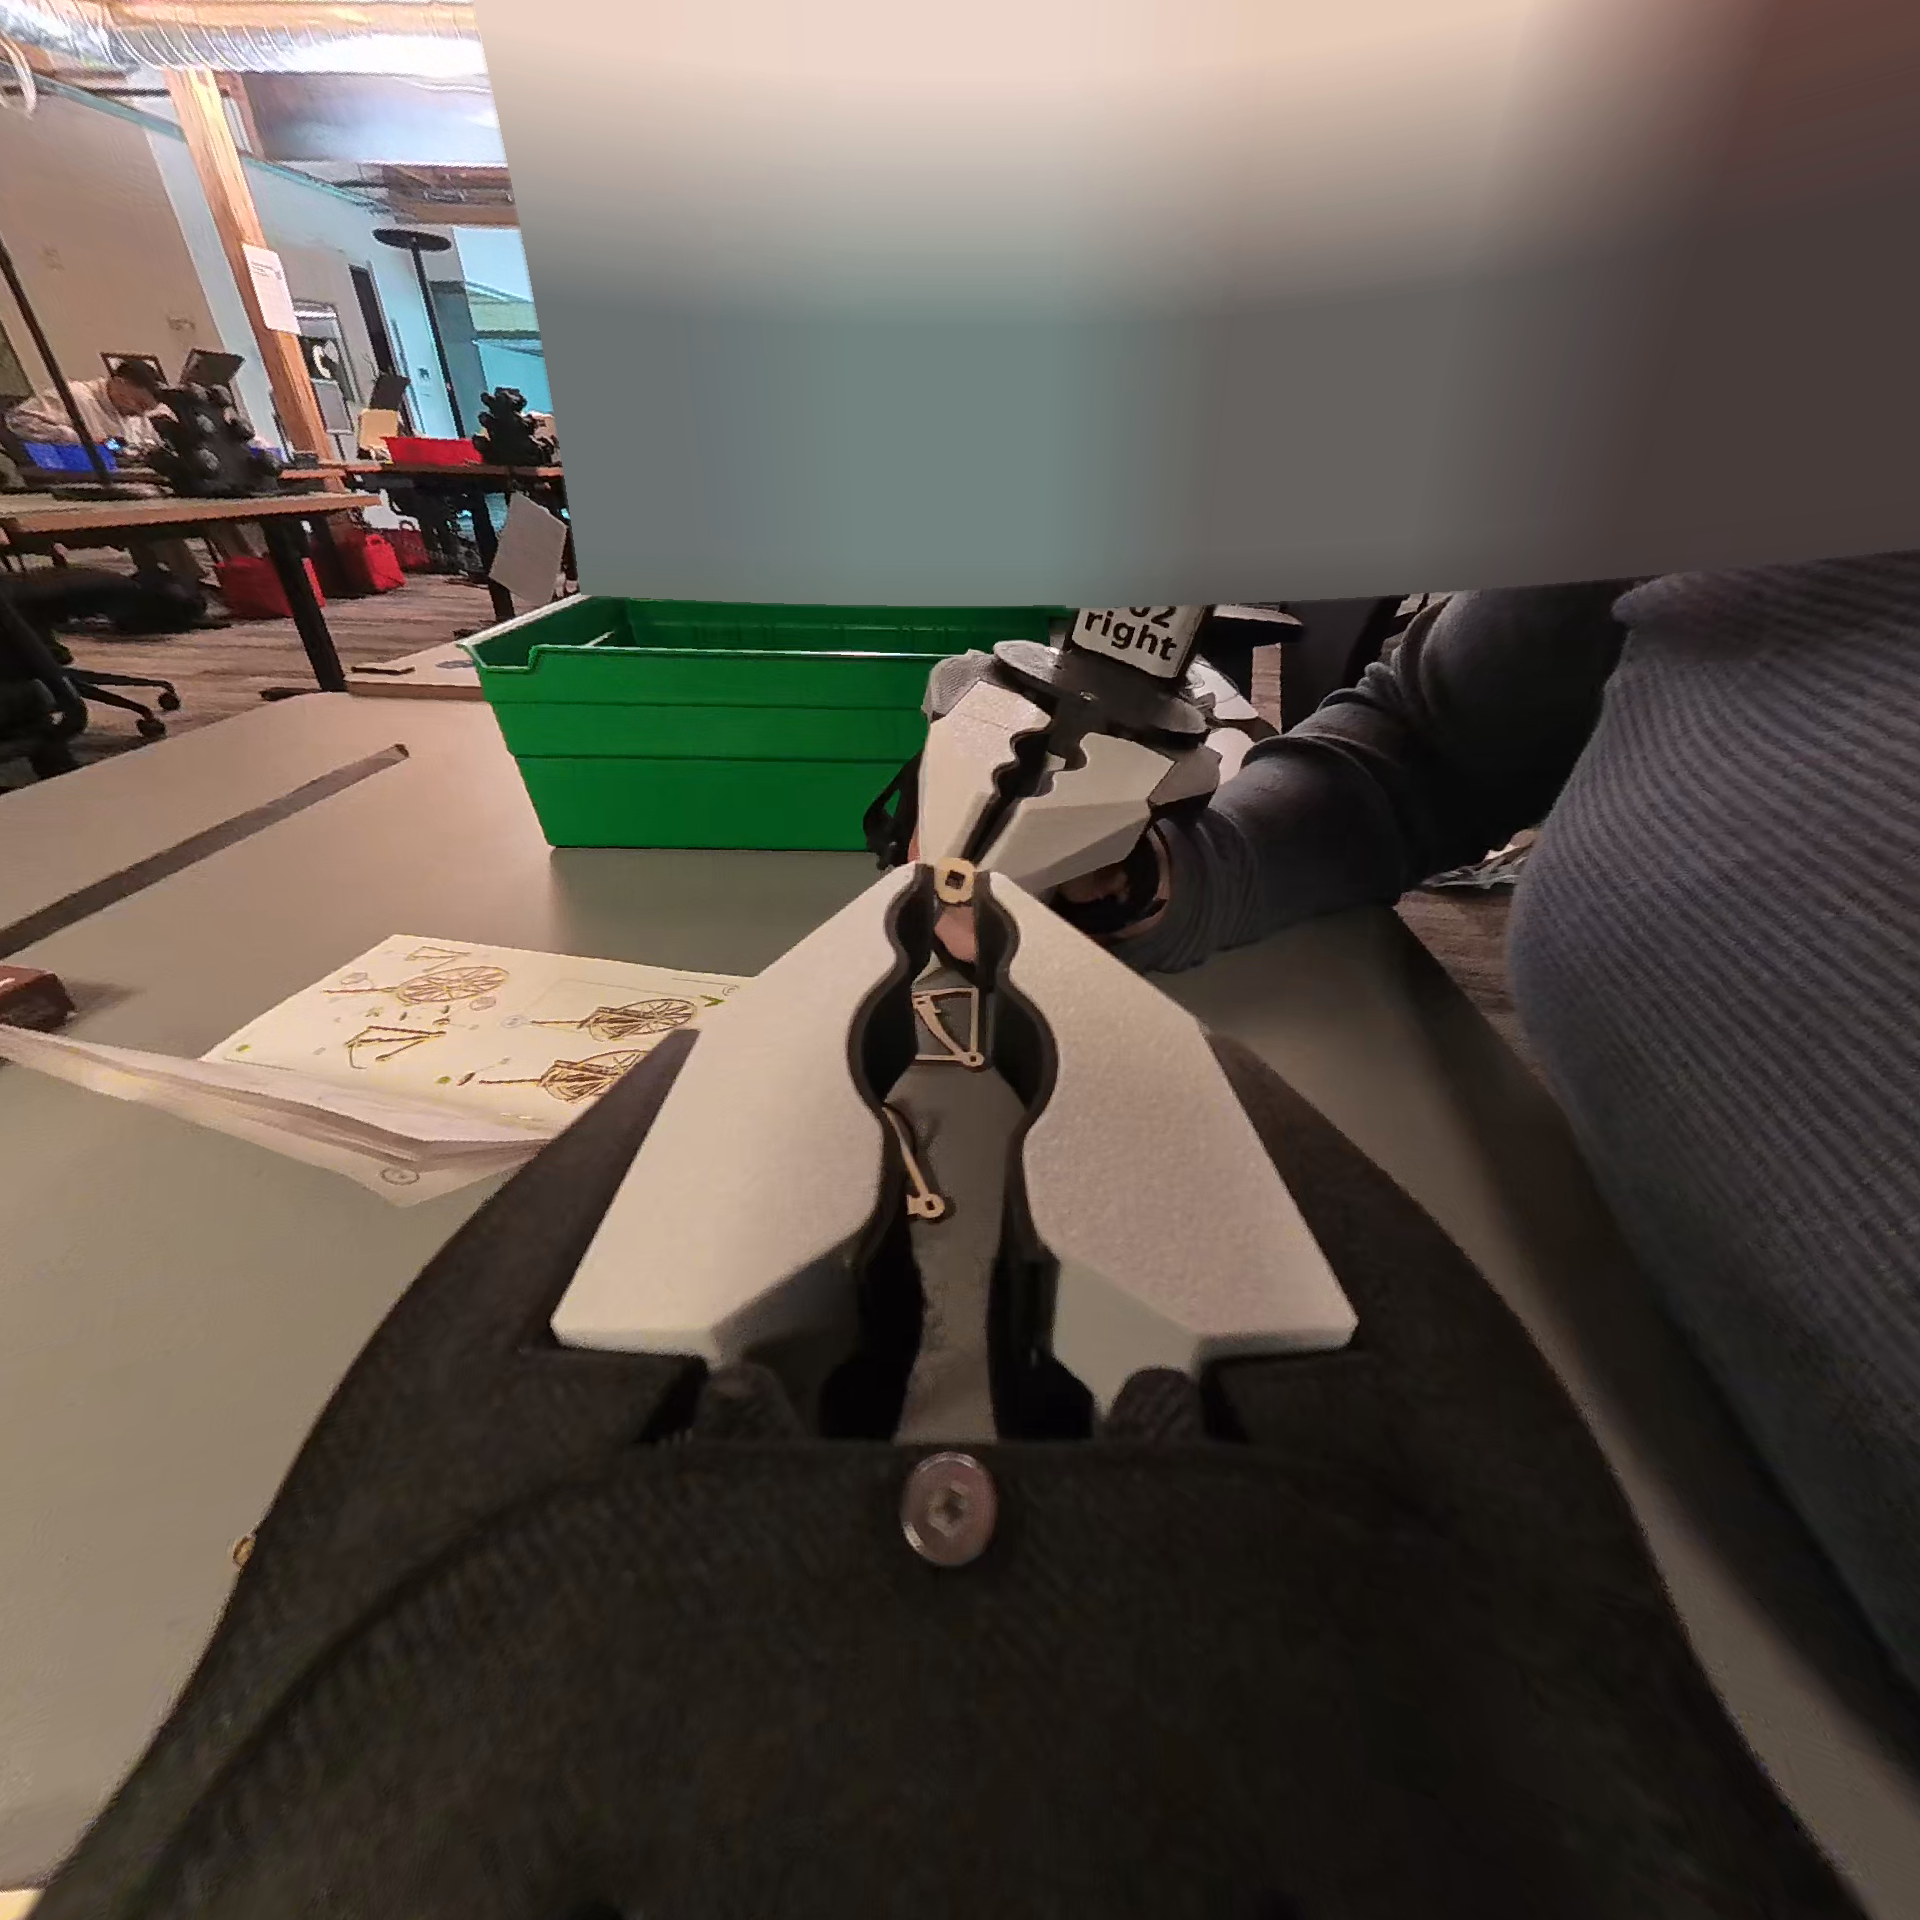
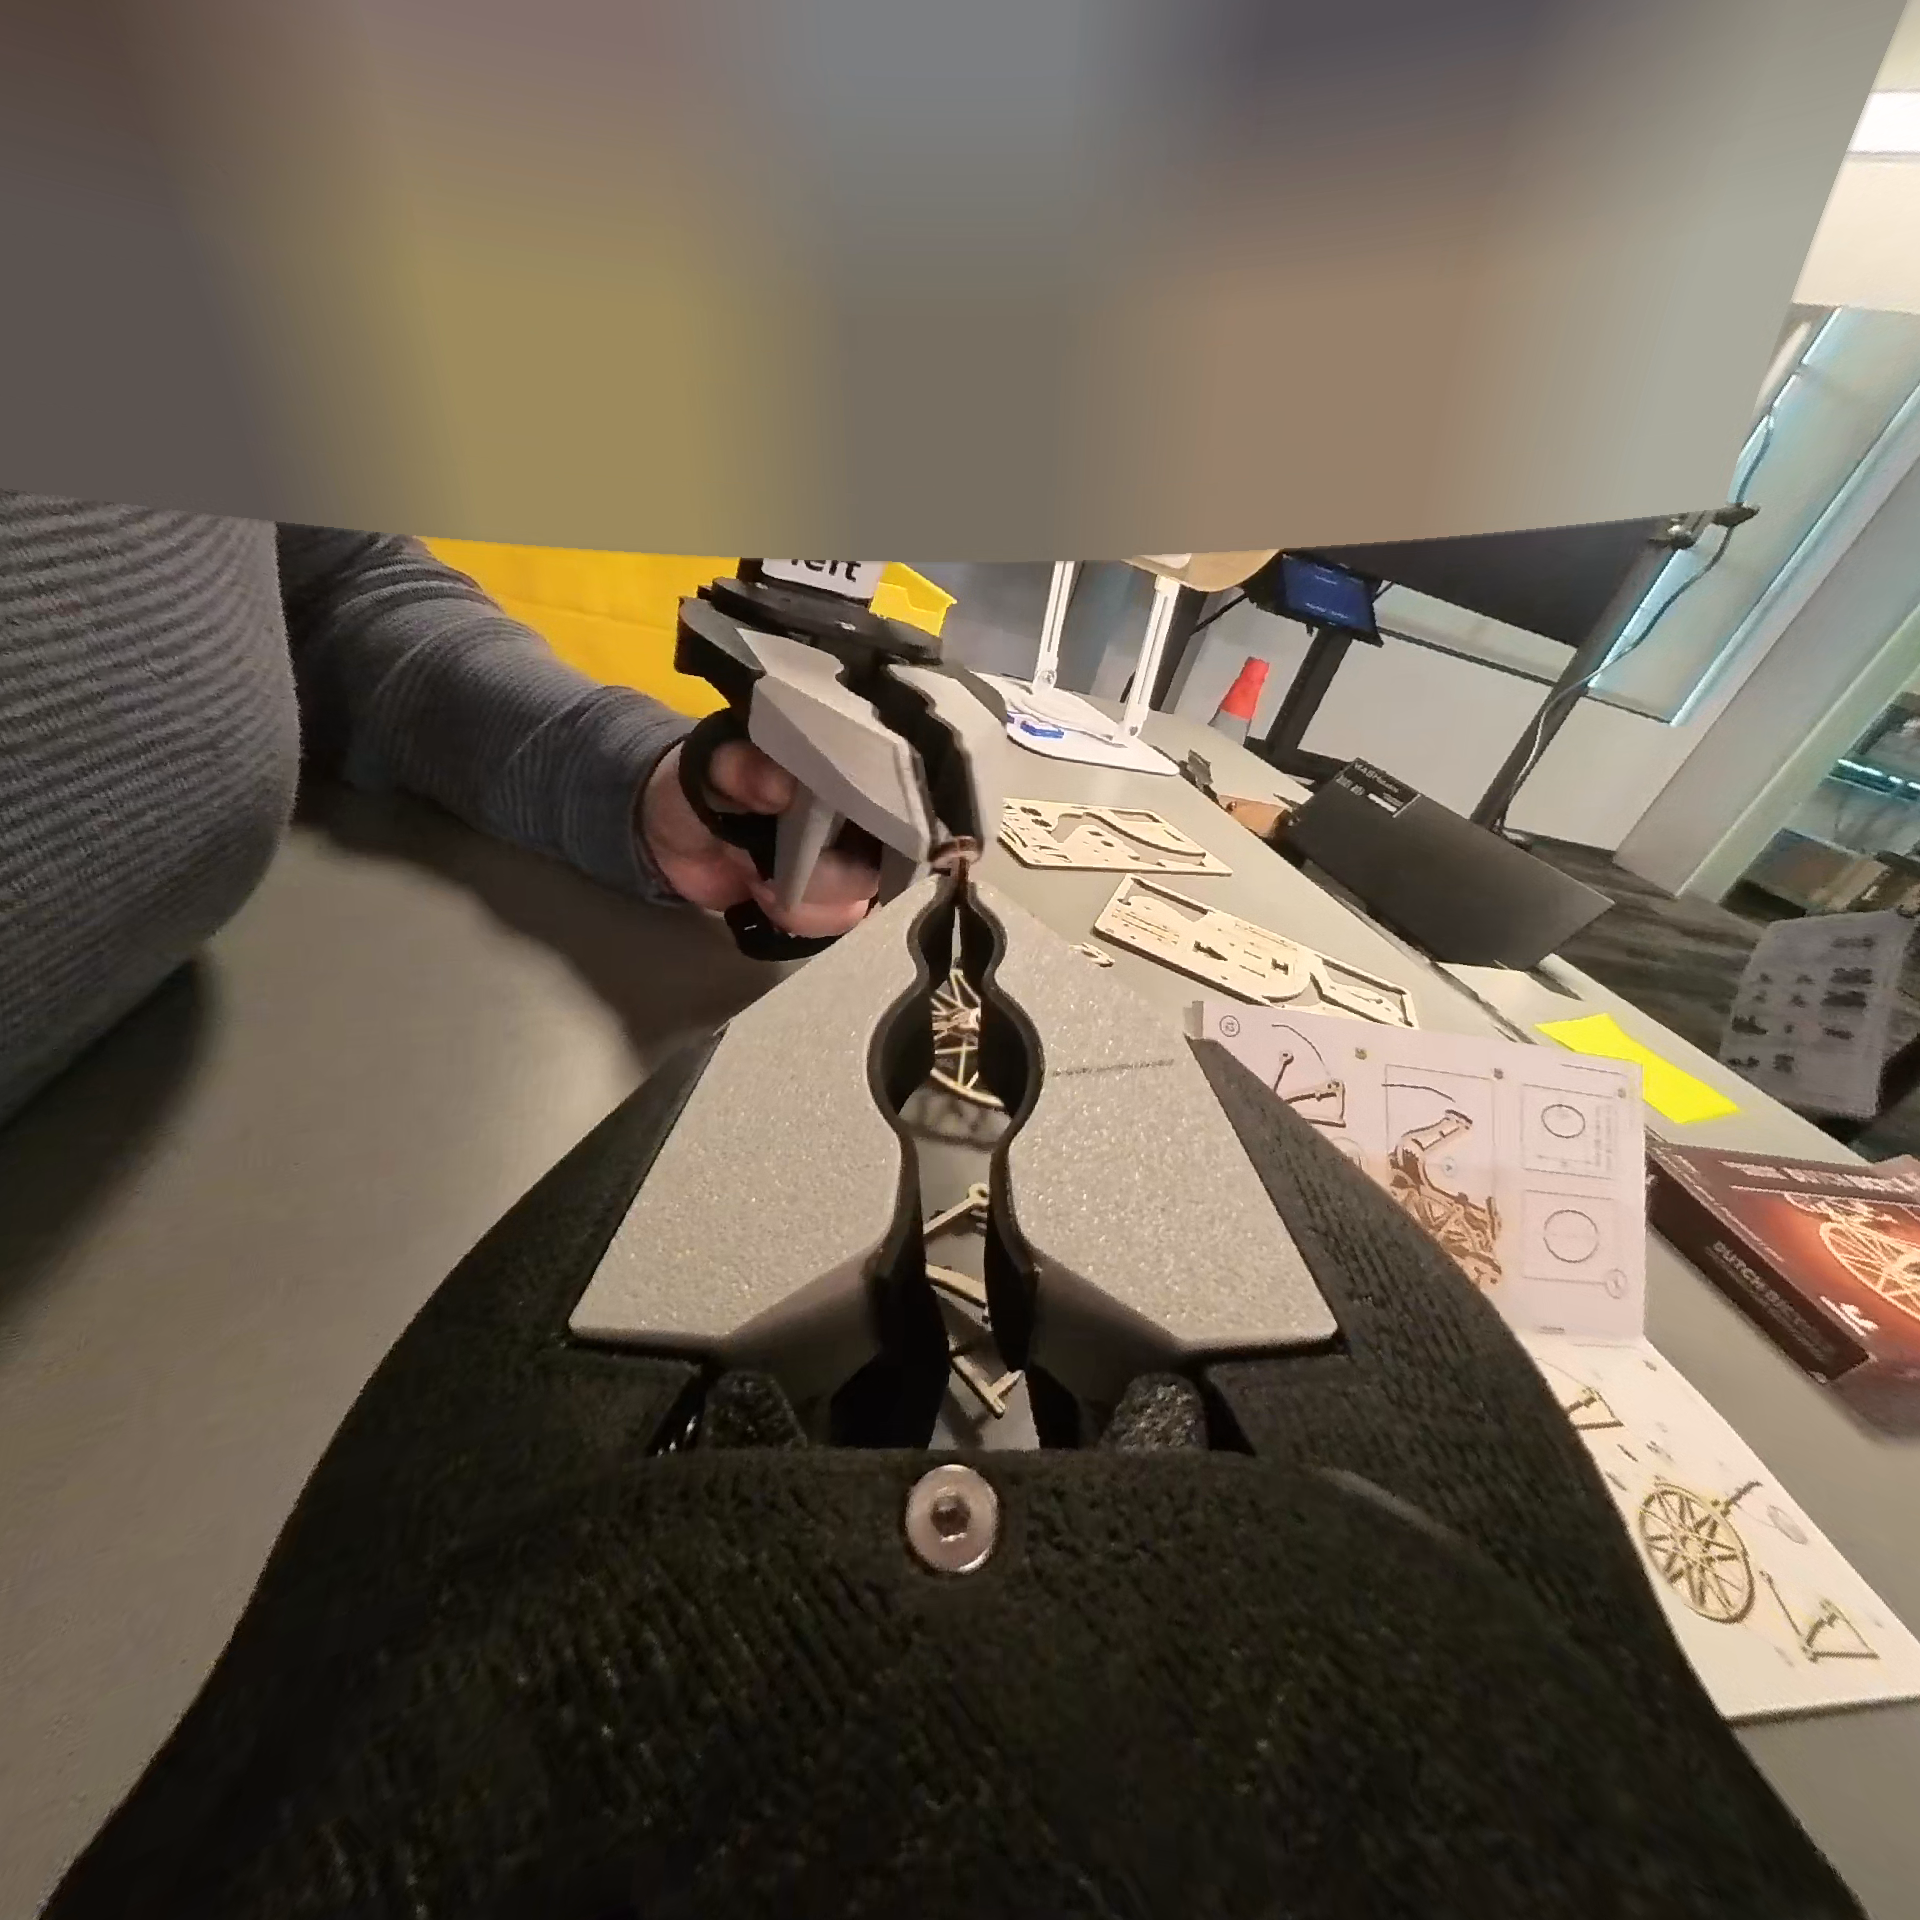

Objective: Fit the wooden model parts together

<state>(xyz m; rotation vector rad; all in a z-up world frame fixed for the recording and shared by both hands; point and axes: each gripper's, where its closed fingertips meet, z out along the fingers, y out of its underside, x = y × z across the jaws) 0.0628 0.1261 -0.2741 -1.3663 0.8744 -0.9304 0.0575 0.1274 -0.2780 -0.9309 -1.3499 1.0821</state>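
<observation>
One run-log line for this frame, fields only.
left hand-held gripper: shut on small wooden piece | right hand-held gripper: shut, tip at same piece | both raised above table | instruction sheet lies open

bare grey table [image 1: 208, 1351] lies open on the near left, with only the instruction booklet [image 1: 436, 1049] flat on it. behind it the green bin [image 1: 707, 748] walls off the far side. on the other side, wooden part sheets [image 2: 1247, 945], a dark box [image 2: 1797, 1247] and small loose pieces [image 2: 961, 1226] crowd the surface.
</observation>
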